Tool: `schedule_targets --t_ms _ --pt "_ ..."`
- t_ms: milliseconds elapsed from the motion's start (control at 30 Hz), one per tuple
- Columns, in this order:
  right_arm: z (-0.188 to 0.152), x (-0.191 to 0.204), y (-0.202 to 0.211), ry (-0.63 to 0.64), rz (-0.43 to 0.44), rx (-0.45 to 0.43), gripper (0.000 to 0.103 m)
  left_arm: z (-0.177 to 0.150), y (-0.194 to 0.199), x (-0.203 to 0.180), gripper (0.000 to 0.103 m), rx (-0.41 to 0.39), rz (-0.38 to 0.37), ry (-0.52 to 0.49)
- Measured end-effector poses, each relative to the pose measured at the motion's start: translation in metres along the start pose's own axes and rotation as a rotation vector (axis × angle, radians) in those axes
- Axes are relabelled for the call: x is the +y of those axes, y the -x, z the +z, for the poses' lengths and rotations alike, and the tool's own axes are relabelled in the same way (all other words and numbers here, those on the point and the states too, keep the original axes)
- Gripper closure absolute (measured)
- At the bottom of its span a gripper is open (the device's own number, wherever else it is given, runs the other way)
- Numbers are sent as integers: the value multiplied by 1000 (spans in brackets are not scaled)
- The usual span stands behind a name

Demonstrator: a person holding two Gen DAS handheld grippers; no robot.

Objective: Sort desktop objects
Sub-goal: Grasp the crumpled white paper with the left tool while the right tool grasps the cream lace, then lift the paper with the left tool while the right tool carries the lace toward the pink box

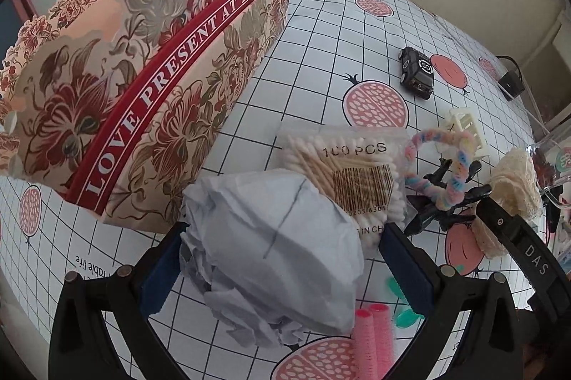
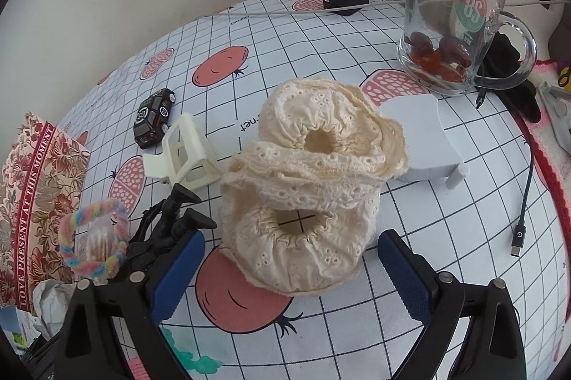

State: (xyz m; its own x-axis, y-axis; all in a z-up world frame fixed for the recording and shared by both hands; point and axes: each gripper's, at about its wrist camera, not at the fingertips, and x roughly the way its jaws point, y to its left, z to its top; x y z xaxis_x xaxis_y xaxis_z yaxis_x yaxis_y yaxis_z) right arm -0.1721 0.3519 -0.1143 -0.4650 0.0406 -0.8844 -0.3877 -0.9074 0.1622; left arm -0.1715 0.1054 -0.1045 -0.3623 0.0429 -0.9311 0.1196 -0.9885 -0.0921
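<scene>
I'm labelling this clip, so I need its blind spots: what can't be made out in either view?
- Floral box interior: left wrist view, its wall hides it.
- Cotton swab bag print: left wrist view, crumpled paper covers part.
- Black clips: right wrist view, tangled; count unclear.

I see a crumpled wad of pale grey paper (image 1: 271, 258) held clear of the table between my left fingers (image 1: 162, 267), just in front of the floral gift box (image 1: 142, 87), which stands open-topped with a red band reading LOVE PRESENT AT THIS MOMENT. Beyond the wad lies a flat bag of cotton swabs (image 1: 349, 173). A pastel twisted loop (image 1: 442, 166) rests on black hair clips (image 1: 446, 205). A cream lace scrunchie pile (image 2: 307, 187) sits between my right fingers (image 2: 178, 273), untouched. A cream claw clip (image 2: 185, 151) lies near a black toy car (image 2: 153, 117).
</scene>
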Motion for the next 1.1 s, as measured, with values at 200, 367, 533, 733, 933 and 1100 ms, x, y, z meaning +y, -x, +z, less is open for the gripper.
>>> schedule_targets --t_ms 200,367,533,733,933,1100 --pt "0 -4 3 -3 -13 -16 16 5 0 18 0 29 -30 86" --pt "0 -11 6 -29 -23 -43 33 5 -3 38 0 75 -108 197" --pt "0 -17 9 -35 -42 -55 49 5 -1 55 0 94 -153 278" --pt "0 -22 10 -55 -27 -77 60 -3 3 63 0 101 -137 308" --pt "-1 -26 11 -59 -13 -83 73 -6 8 62 5 92 -130 300" --pt "-1 -29 11 -77 10 -77 77 -6 14 58 16 74 -128 281"
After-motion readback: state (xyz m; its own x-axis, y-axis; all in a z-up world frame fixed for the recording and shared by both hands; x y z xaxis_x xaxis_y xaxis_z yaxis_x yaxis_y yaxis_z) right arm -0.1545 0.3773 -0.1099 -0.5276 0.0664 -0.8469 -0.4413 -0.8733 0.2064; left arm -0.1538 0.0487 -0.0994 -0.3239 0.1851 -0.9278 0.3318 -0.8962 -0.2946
